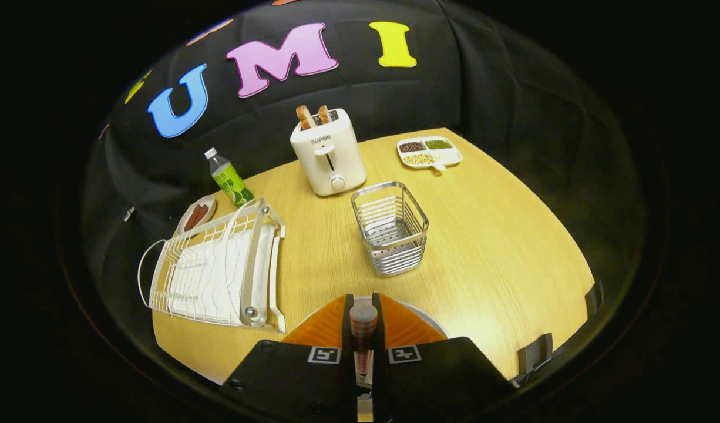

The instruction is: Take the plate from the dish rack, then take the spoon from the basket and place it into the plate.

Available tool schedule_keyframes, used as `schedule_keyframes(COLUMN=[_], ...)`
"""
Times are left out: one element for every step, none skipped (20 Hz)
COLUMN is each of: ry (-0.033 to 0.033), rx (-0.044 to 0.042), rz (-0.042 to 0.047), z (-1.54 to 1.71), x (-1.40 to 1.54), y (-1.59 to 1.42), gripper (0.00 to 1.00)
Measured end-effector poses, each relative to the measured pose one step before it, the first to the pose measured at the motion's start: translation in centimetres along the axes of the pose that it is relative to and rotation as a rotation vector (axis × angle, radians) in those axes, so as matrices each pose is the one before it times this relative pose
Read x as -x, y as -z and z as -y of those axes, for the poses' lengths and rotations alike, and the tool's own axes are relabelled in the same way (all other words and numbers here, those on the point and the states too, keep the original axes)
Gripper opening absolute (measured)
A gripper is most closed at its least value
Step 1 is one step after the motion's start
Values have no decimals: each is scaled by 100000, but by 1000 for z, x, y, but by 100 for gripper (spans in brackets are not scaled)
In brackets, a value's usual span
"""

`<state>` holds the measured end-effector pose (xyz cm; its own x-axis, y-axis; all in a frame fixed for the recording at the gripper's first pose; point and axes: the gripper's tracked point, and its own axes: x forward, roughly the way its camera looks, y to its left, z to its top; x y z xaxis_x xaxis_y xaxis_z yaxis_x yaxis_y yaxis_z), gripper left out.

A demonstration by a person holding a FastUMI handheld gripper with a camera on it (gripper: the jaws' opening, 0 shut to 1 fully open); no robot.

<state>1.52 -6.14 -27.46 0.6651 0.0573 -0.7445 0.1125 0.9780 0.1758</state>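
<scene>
the round light-wood table [501, 252] stands before black cloth walls, its near and right edges curving away into dark; the broad stretch to the right of centre lies bare. on its left side sits the white wire dish rack [216, 273], with nothing standing in it, its near corner close to the table's edge. behind it are a small dish of brown pieces [197, 215] and a green-labelled plastic bottle [229, 178]. a white toaster with two slices of toast [328, 151] stands at the far middle, a white divided tray of beans [429, 152] to its right. the steel wire basket [390, 228] sits centrally, beyond the fingers. the white plate [421, 315] lies just under the hand-held gripper [363, 320], whose fingers are pressed together on the patterned spoon [363, 329], held above the plate.
</scene>
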Motion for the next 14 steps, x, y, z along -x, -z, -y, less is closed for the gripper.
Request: schedule_keyframes(ry=[-662,-645,-768,-800,-758,-829,-798,-842,-660,-1052,-8,-339,379,1874], rx=[1024,869,627,443,279,257,421,654,380,-180,-163,-372,101,824], rz=[-1165,-830,-1024,-765,-786,-911,-780,-498,-611,-597,-204,85,453,750], z=[-28,-96,-42,-150,-159,-120,-104,-136,-85,-217,98,6,158,594], x=[-293,-256,-288,-155,-74,-383,95,-95,-120,-108,132,49,114,231], y=[262,116,202,140,187,154,77,23,104,58,-3,-42,-27,-243], gripper=[15,15,15,16,16,17,17,17,17,17,19,29,49,69])
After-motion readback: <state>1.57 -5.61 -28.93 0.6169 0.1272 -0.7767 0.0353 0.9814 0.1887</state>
